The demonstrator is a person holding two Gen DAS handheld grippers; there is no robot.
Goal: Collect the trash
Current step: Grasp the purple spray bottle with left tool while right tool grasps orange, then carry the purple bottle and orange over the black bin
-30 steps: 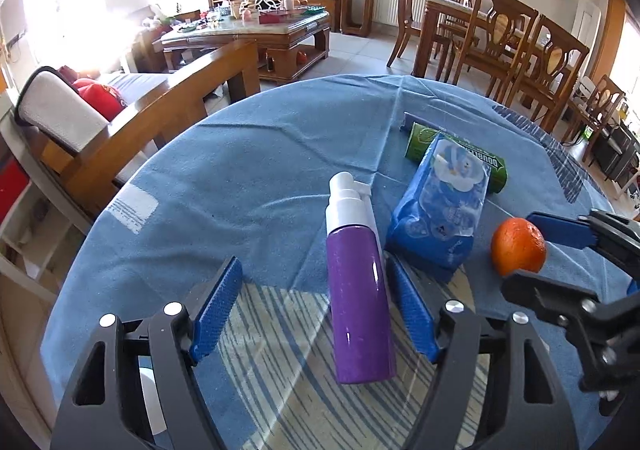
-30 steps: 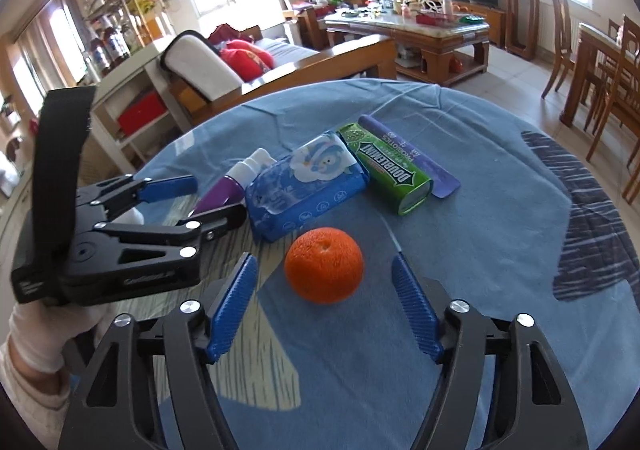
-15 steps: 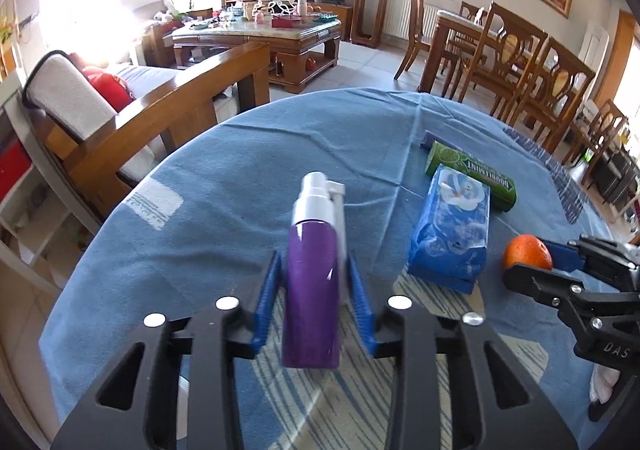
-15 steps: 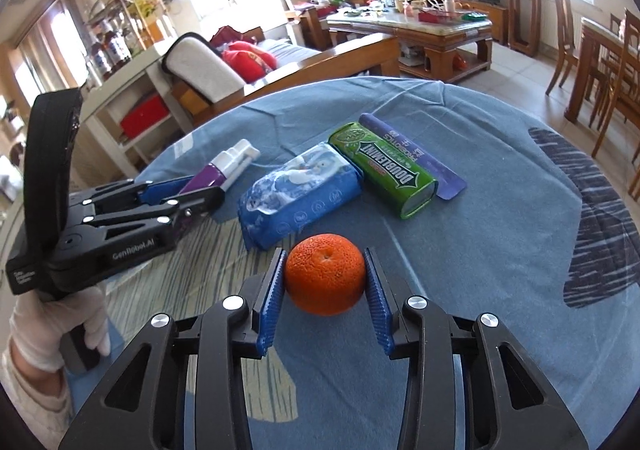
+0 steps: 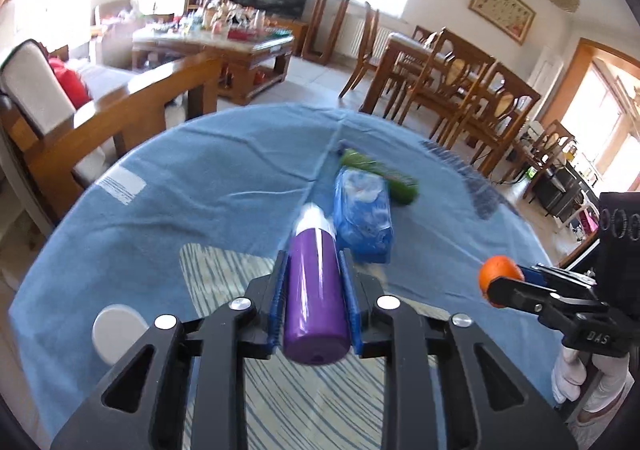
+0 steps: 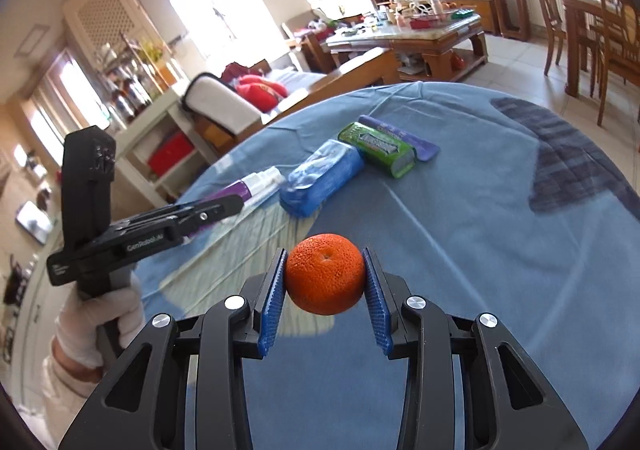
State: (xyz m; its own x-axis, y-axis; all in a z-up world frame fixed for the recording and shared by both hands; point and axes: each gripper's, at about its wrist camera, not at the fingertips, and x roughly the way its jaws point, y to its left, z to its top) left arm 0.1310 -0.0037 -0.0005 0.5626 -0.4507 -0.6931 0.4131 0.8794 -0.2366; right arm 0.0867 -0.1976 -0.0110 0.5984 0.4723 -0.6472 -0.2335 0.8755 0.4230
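A purple spray bottle [image 5: 316, 290] is clamped lengthwise between the blue pads of the left tool [image 5: 314, 282], its white nozzle pointing away from the camera and its flat base toward it; the jaws have just been closing and now press on both sides of the bottle. A small orange [image 6: 325, 273] sits squeezed between the pads of the right tool [image 6: 325, 278], gripped at its widest part and apparently lifted just clear of the cloth — its shadow falls below it. So two items are in hand, but neither has reached a bin, and no bin or bag shows in either view. The collecting looks to be at an early stage: still lying on the counter [image 6: 480, 217], which is round and covered in a blue cloth, are a blue soft pack of tissues [image 6: 322, 182], just beyond the bottle's nozzle, then a green chewing-gum pack [image 6: 376, 147] touching its far end, and a flat purple packet [image 6: 404, 137] lying against the gum. A gloved hand [image 6: 100, 314] holds the left tool's handle at the left of the right wrist view. Beyond the counter — a living room with a wooden sofa, a cluttered coffee table, a television and dining chairs.
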